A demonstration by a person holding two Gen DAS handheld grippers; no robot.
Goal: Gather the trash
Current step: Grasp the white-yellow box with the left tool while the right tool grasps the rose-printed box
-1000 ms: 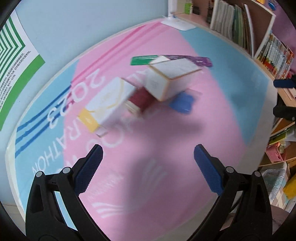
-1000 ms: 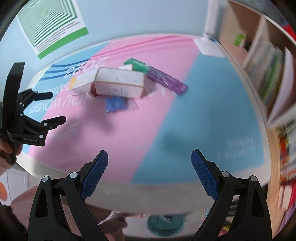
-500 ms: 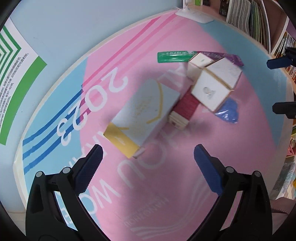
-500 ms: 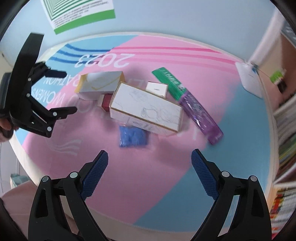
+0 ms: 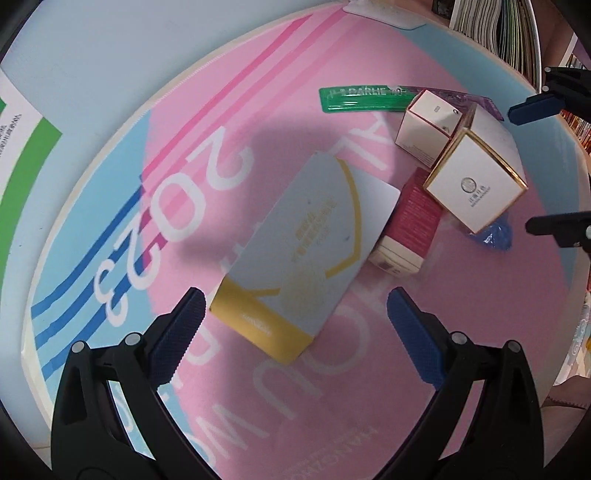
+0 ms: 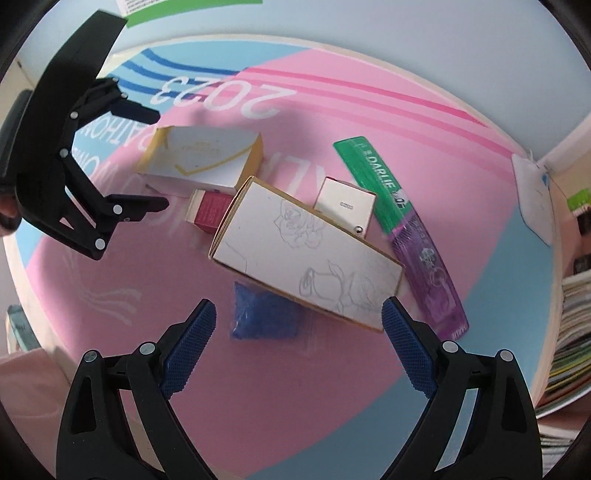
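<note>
A pile of trash lies on a pink and blue mat (image 5: pixel 314 406). My left gripper (image 5: pixel 295 321) is open, just short of a grey and gold flat box (image 5: pixel 306 251); this box also shows in the right wrist view (image 6: pixel 199 158). My right gripper (image 6: pixel 295 328) is open over a white box with rose drawings (image 6: pixel 306 254) and a blue plastic bag (image 6: pixel 264 314). A red box (image 5: pixel 410 221), a small white box (image 5: pixel 428 122), a green Darlie toothpaste box (image 6: pixel 373 181) and a purple toothpaste box (image 6: pixel 428 273) lie around them.
Bookshelves (image 5: pixel 495 26) stand along the table's right side. A white flat object (image 6: pixel 535 199) lies at the far corner. A green and white poster (image 5: pixel 22 147) hangs on the wall at left.
Both grippers have moved in closer over the pile. The grey and gold box now lies right in front of my left gripper, the rose box and blue bag between my right fingers.
</note>
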